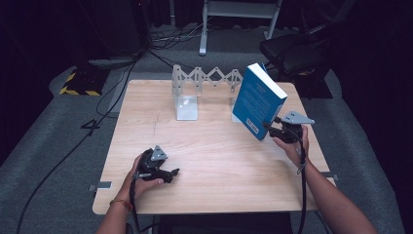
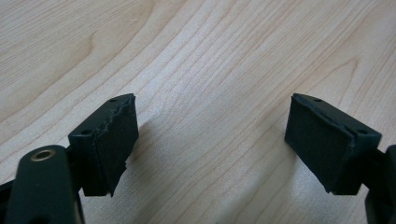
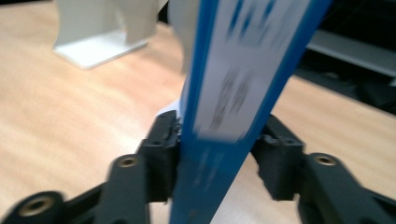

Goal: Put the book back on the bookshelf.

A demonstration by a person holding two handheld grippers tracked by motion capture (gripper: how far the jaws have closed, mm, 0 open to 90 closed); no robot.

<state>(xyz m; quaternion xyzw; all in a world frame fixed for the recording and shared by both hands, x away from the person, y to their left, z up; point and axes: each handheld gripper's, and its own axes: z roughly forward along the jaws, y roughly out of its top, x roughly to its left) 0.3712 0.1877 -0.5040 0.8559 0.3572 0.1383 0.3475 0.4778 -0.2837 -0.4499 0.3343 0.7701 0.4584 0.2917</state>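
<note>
A blue book (image 1: 258,100) with a white label hangs tilted over the right side of the wooden table (image 1: 219,161), its top leaning away to the right. My right gripper (image 1: 269,126) is shut on the book's lower edge. In the right gripper view the book (image 3: 233,93) rises between the two black pads, which press on both its sides, and that gripper (image 3: 217,158) looks blurred. My left gripper (image 1: 173,173) rests on the table near the front left, held in a hand. Its jaws (image 2: 212,144) stand open with only bare wood between them.
A white expanding book rack (image 1: 186,100) stands at the back middle of the table, and its base (image 3: 100,28) is seen beyond the book. A dark chair (image 1: 292,51) sits behind the table's right corner. Cables (image 1: 112,92) run over the grey floor at the left.
</note>
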